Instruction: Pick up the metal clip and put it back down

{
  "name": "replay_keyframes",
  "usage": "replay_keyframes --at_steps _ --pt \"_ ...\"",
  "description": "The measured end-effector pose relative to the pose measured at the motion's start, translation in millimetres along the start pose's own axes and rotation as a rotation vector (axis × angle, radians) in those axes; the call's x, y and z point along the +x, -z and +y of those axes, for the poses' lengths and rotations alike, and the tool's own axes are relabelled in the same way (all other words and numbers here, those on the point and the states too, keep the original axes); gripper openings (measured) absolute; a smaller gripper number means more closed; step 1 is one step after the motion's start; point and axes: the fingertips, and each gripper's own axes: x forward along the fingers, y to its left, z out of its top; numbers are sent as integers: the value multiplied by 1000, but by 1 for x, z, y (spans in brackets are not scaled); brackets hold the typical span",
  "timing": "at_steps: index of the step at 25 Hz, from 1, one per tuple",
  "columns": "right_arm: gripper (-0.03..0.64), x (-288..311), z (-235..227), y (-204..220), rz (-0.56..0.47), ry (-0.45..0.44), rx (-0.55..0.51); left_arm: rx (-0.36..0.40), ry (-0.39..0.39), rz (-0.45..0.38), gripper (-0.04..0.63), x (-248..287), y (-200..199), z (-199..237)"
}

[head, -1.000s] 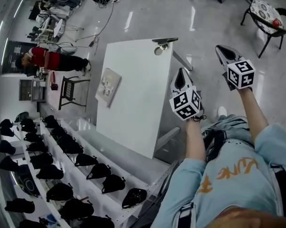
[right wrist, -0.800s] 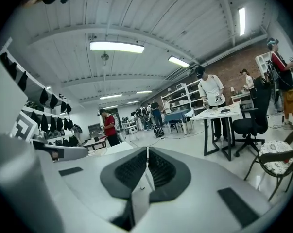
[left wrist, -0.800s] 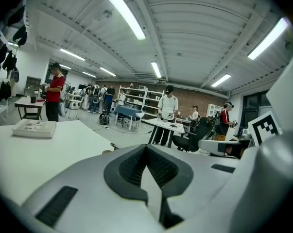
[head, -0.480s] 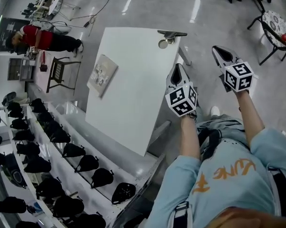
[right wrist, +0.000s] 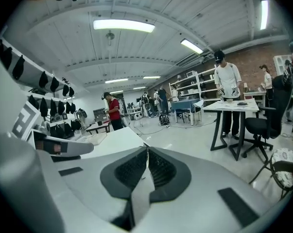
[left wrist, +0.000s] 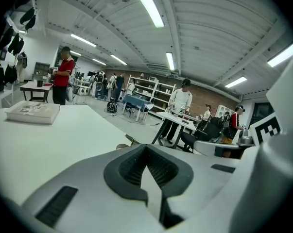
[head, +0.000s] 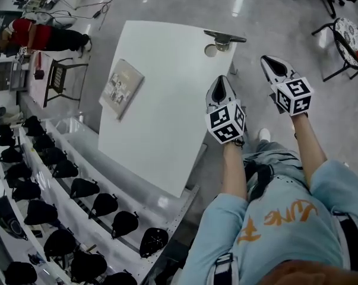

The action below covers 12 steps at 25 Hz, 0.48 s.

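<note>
Head view shows your left gripper (head: 220, 81) and right gripper (head: 269, 61) pressed together empty, so you may knock the metal clip (head: 225, 38) off the table (head: 161, 100).

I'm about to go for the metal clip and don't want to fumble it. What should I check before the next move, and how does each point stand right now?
1. Metal clip in sight: ok. It lies at the far corner of the table, beside a small round object.
2. Left gripper empty: ok. Its jaws are together with nothing between them.
3. Right gripper empty: ok. Its jaws are together, and it is over the floor beside the table.
4. Jaws open for a grasp: not ok. Both are shut.
5. Way to the clip free: ok. The book lies well off to the side.
6. How the clip lies for gripping: cannot tell, too small.
</note>
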Motion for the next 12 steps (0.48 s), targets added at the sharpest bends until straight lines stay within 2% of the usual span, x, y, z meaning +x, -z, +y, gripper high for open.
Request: replay_keyframes --at_steps 12 --pt "32 76 33 8 74 -5 -120 -60 60 65 9 44 7 41"
